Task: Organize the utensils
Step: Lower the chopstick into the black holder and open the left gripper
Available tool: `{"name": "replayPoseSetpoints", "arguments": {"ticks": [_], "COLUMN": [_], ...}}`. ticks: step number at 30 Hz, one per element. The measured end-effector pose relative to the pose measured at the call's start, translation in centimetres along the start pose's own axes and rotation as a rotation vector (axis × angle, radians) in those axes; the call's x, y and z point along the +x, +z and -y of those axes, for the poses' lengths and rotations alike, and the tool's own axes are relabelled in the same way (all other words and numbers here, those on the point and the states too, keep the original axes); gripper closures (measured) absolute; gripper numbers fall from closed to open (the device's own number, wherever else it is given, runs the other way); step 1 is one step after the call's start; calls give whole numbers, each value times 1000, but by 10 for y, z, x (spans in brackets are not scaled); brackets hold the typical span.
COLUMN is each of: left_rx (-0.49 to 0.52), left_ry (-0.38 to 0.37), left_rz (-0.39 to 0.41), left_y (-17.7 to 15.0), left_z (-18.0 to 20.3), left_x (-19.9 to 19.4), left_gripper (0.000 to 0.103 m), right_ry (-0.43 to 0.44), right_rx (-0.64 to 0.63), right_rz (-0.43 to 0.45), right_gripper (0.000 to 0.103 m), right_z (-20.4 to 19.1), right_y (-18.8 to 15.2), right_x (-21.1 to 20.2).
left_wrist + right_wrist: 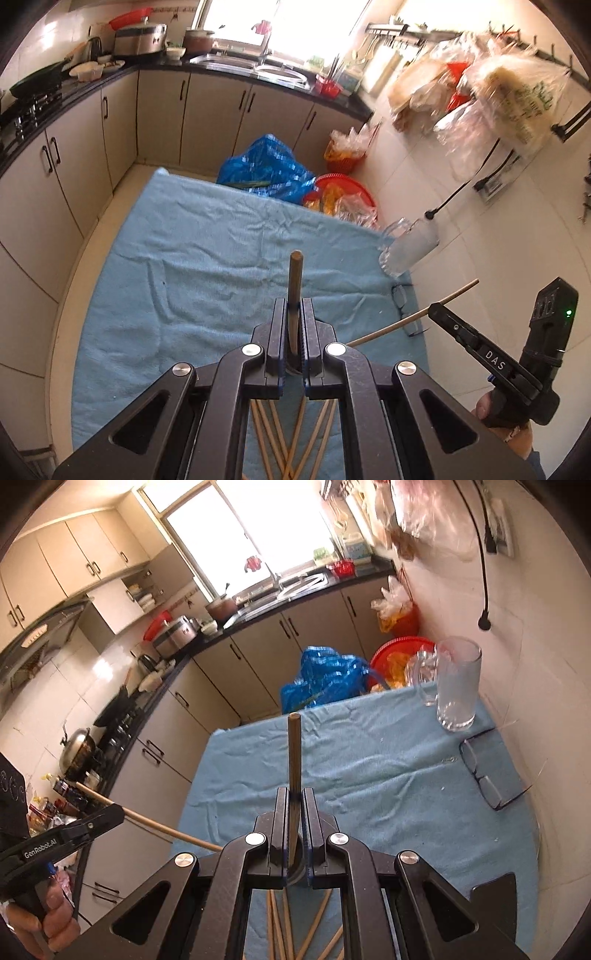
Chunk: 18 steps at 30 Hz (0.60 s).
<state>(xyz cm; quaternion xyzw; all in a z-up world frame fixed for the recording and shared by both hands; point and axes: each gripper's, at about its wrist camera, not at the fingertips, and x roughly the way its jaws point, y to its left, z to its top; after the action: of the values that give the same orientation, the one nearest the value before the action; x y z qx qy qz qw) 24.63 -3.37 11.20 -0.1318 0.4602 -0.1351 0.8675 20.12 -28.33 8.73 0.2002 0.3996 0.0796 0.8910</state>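
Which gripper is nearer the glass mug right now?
Right. The right gripper, shut on a chopstick, is on the glass mug's side; the left gripper, also holding a chopstick, is farther away.

1. A table (369, 775) draped in a wrinkled light-blue towel carries everything.
2. A clear glass mug (456, 686) stands at its far right corner.
3. Folded eyeglasses (480, 775) lie along the right edge.
4. Loose wooden chopsticks (314, 926) lie near the front edge.

A glass mug (458, 686) stands on the cloth-covered table (369, 775) at its far right corner, by the wall. Eyeglasses (484, 775) lie just in front of it. Loose chopsticks (314, 930) lie at the near edge.
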Motion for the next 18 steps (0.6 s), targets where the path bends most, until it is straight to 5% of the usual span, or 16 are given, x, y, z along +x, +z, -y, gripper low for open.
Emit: {"name": "replayPoseSetpoints", "arguments": {"ticks": [7,13,18], "left_rx": [1,22,21], "left_ry": [34,44,35], "left_rz": [-75,-57,-17], "left_y": [-8,-7,-4], "left_z": [-1,1,1], "left_x": [44,48,32], "left_gripper": [97,96,79], "right_ry": [2,-7,-2], "right_rx": [20,18,9], "right_rz": [-108,-139,-99], "right_gripper": [97,94,78], "right_z": [8,11,10], "right_y": [-10,-12,-7], "right_x": [40,55,41]}}
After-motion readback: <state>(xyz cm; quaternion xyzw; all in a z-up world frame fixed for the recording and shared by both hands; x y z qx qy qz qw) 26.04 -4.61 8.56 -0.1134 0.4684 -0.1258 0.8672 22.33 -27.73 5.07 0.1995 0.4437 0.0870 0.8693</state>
